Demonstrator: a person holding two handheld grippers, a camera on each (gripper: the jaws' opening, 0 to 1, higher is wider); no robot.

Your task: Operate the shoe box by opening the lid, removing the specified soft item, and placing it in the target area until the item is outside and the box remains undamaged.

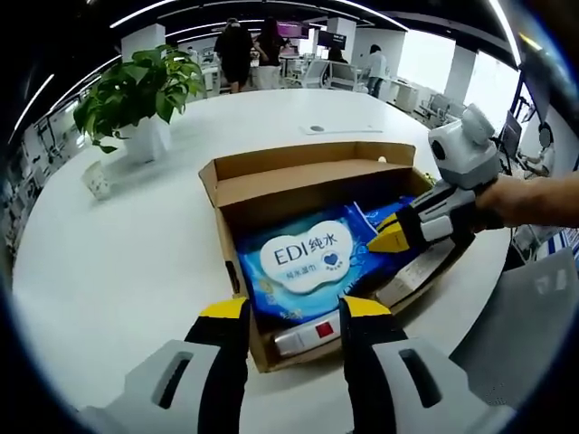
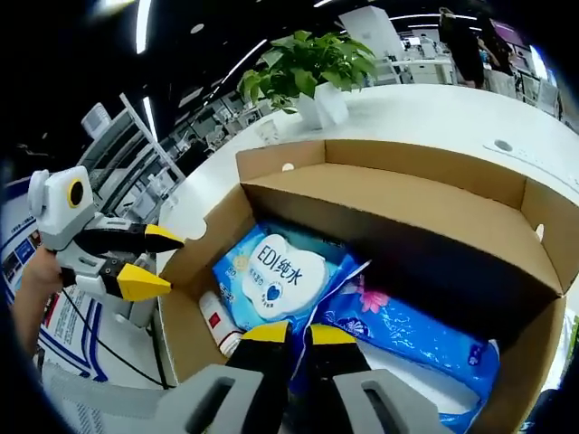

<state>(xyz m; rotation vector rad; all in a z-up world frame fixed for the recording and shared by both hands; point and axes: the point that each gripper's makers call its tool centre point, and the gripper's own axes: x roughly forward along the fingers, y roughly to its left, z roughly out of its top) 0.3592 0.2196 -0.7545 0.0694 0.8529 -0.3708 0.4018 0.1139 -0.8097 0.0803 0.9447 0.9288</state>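
Note:
An open brown shoe box [image 1: 298,185] [image 2: 398,203] rests on the white table, its lid flap folded up at the far side. Inside lies a blue wet wipes pack [image 1: 303,262] [image 2: 271,276] with a white cloud label. Beside it is a blue flowered pack [image 2: 407,330], and a white and red tube [image 1: 303,336] [image 2: 217,327] lies at the near wall. My left gripper [image 1: 296,309] [image 2: 145,260] hovers open at the box's near edge. My right gripper [image 2: 298,334] [image 1: 391,237] reaches into the box, jaws pressed together on the wipes pack's raised side seam.
A potted plant [image 1: 145,90] [image 2: 308,59] in a white pot stands at the table's far left, with a small white cup [image 1: 98,181] near it. A small disc [image 1: 317,128] lies behind the box. Several people stand far back. A hand [image 1: 534,199] holds the right gripper.

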